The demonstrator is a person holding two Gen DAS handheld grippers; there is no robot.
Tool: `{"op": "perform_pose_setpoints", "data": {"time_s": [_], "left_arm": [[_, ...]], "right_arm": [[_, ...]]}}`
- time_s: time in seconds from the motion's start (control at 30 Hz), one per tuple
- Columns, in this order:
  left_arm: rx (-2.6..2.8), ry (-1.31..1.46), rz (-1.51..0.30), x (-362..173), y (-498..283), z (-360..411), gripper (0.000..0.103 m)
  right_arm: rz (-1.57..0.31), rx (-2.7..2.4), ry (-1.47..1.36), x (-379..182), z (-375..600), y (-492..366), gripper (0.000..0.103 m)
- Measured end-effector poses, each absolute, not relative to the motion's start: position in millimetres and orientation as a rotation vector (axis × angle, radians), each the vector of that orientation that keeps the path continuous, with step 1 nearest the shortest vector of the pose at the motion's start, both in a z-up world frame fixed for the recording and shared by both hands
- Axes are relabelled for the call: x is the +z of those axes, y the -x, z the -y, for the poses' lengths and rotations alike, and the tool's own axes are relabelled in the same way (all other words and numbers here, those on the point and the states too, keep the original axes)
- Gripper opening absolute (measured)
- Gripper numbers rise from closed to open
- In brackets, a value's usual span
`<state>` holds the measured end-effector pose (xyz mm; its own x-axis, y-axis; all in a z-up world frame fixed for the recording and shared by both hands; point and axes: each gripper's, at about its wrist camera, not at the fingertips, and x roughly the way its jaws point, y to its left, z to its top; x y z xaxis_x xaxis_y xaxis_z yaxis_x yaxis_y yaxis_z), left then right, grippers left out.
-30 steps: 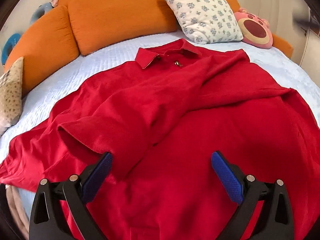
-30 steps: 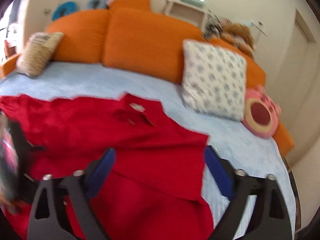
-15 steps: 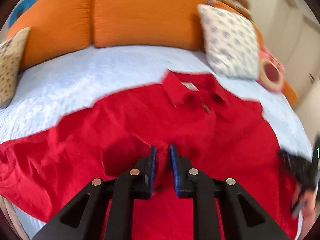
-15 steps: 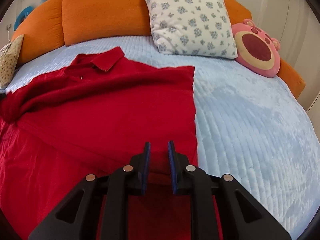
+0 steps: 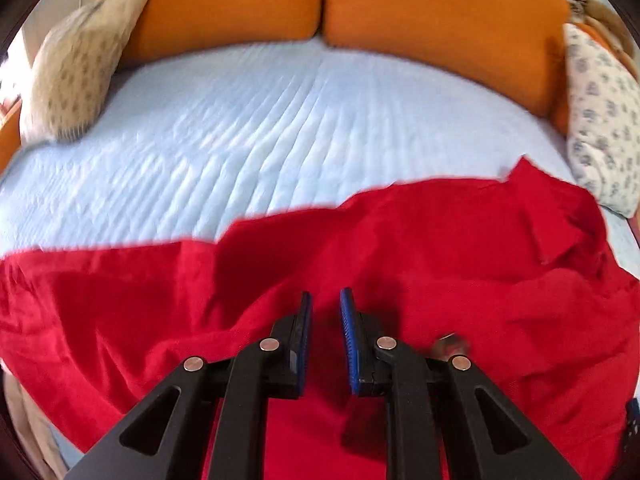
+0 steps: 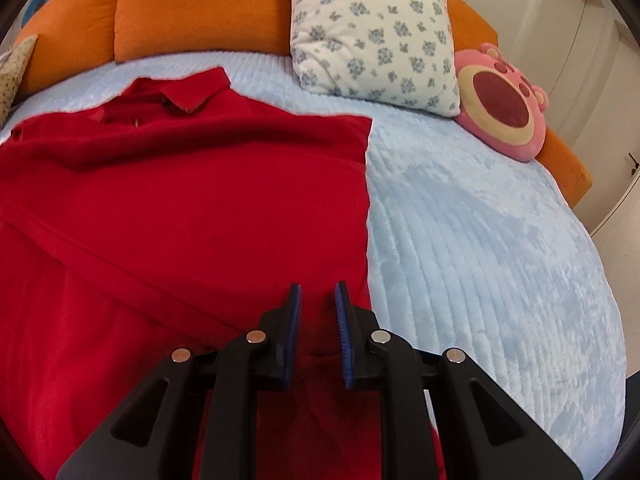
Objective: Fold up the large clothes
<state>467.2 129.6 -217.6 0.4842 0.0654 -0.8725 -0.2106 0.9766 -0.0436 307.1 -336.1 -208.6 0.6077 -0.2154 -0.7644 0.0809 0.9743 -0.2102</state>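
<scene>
left tongs (image 5: 325, 334) at bottom centre pinching red shirt (image 5: 440, 264), right tongs (image 6: 318, 330) at bottom centre nipping its folded edge, shirt (image 6: 180, 208) across lower frame on blue bed (image 6: 480, 248), orange cushions (image 5: 420, 12) along top

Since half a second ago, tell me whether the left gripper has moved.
Yes. The left gripper has swung leftward: the floral pillow slid to the view's right edge, and the beige pillow looms larger.

Matt red cloth shirt (image 6: 192, 208), ribbed plush blue bedcover (image 6: 480, 248), coarse-woven orange cushions (image 5: 432, 20)
</scene>
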Motion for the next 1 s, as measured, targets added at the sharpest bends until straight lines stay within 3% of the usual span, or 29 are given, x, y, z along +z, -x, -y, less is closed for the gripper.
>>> {"op": "perform_pose_setpoints", "data": {"time_s": [0.17, 0.23, 0.3, 0.33, 0.4, 0.47, 0.7, 0.77, 0.8, 0.83, 1.0], "left_arm": [[0.196, 0.08, -1.044, -230.5, -465.1, -123.5, 0.02], [0.192, 0.127, -1.031, -223.7, -460.7, -127.4, 0.032], [0.171, 0.178, -0.997, -210.0, -448.5, -132.1, 0.054], [0.171, 0.165, -0.981, -202.5, -442.6, -132.3, 0.059], [0.156, 0.126, -0.963, -188.3, -430.5, -129.9, 0.085], [0.145, 0.101, -0.937, -173.8, -415.3, -130.2, 0.092], [0.131, 0.265, -1.017, -146.8, -372.9, -196.1, 0.093], [0.148, 0.39, -1.033, -141.5, -360.3, -240.9, 0.093], [0.157, 0.441, -1.036, -140.0, -355.7, -259.5, 0.093], [0.195, 0.486, -1.038, -136.1, -350.5, -286.7, 0.093], [0.387, 0.604, -0.998, -119.8, -329.1, -405.5, 0.093]], "right_arm": [[-0.896, -0.192, 0.212, -222.3, 329.1, -305.3, 0.017], [-0.897, -0.2, 0.213, -221.6, 328.6, -305.8, 0.017], [-0.895, -0.207, 0.206, -218.4, 328.9, -305.9, 0.017], [-0.892, -0.21, 0.206, -216.9, 328.4, -305.6, 0.018], [-0.876, -0.218, 0.207, -210.1, 324.5, -303.3, 0.018], [-0.853, -0.207, 0.19, -200.6, 317.8, -299.4, 0.018], [-0.776, -0.052, 0.206, -168.5, 239.0, -288.2, 0.018], [-0.76, 0.03, 0.211, -161.2, 200.2, -285.9, 0.025], [-0.756, 0.061, 0.215, -158.7, 182.5, -286.1, 0.036], [-0.744, 0.097, 0.219, -155.0, 161.9, -282.8, 0.041], [-0.707, 0.236, 0.258, -142.3, 75.6, -267.2, 0.041]]}}
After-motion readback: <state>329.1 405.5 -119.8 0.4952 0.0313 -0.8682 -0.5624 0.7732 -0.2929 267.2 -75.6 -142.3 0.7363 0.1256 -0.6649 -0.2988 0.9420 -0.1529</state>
